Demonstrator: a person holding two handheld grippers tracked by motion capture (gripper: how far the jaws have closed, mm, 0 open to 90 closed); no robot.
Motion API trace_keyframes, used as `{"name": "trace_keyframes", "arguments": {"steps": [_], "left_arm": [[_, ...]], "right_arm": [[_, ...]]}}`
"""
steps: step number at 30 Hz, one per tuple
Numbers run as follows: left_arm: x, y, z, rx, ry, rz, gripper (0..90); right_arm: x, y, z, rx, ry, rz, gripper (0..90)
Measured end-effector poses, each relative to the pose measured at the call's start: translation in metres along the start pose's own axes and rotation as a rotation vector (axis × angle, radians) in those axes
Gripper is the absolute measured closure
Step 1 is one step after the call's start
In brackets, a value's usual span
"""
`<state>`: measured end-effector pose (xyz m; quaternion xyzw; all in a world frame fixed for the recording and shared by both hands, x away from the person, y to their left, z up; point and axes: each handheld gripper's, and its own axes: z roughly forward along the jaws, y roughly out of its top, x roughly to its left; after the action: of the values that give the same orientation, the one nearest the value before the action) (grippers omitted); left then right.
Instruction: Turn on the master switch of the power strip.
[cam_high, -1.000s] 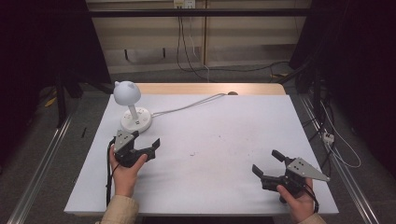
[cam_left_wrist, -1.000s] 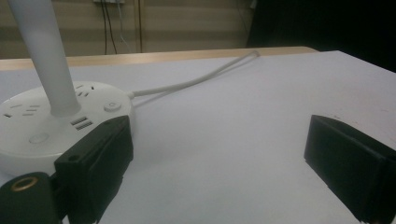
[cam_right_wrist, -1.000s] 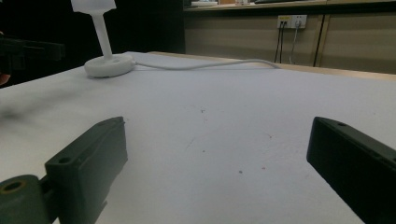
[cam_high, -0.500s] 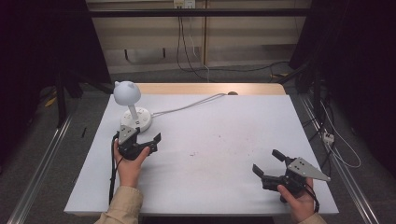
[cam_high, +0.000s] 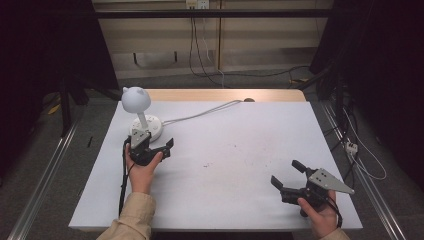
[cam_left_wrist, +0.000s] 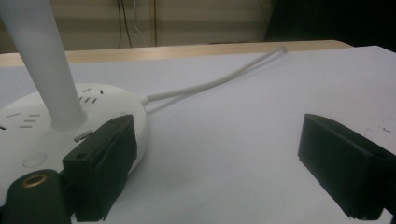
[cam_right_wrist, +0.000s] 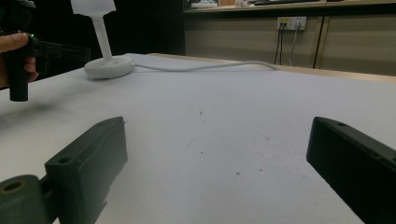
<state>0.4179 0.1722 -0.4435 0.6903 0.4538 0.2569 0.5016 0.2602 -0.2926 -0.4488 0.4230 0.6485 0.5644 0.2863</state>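
Left gripper (cam_high: 159, 146) is sitting wide open, gripping nothing, right at the white lamp (cam_high: 141, 116) near the table's (cam_high: 240, 150) far-left corner; in the left gripper view one jaw is lying just against the lamp base (cam_left_wrist: 28, 135), the other well apart over bare tabletop. Lamp's cord (cam_high: 200, 115) is running twd the far edge. Right gripper (cam_high: 289, 175) is resting near the front-right corner, jaws also spread wide w/ nothing btwn them, well apart from the lamp.

place: lab or test room | table (cam_high: 240, 150): white sheet over wooden top, centre of frame | floor: metal rails (cam_high: 42, 180) lower left, loose cables (cam_high: 360, 150) at right | back wall: wall sockets (cam_high: 196, 4) top centre | surroundings: dark
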Motion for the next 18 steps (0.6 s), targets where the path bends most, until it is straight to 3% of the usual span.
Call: {"name": "trace_keyframes", "arguments": {"steps": [9,18], "left_arm": [[0.0019,0.0031,0.0076,0.003,0.015,-0.009,14.8],[0.006,0.0029,0.0111,-0.004,0.069,0.003,20.6]], "right_arm": [[-0.0004,0.0007,-0.0007,-0.005,0.001,-0.003,4.6],[-0.0007,0.0009,-0.0006,-0.009,-0.001,0.004,4.6]]}}
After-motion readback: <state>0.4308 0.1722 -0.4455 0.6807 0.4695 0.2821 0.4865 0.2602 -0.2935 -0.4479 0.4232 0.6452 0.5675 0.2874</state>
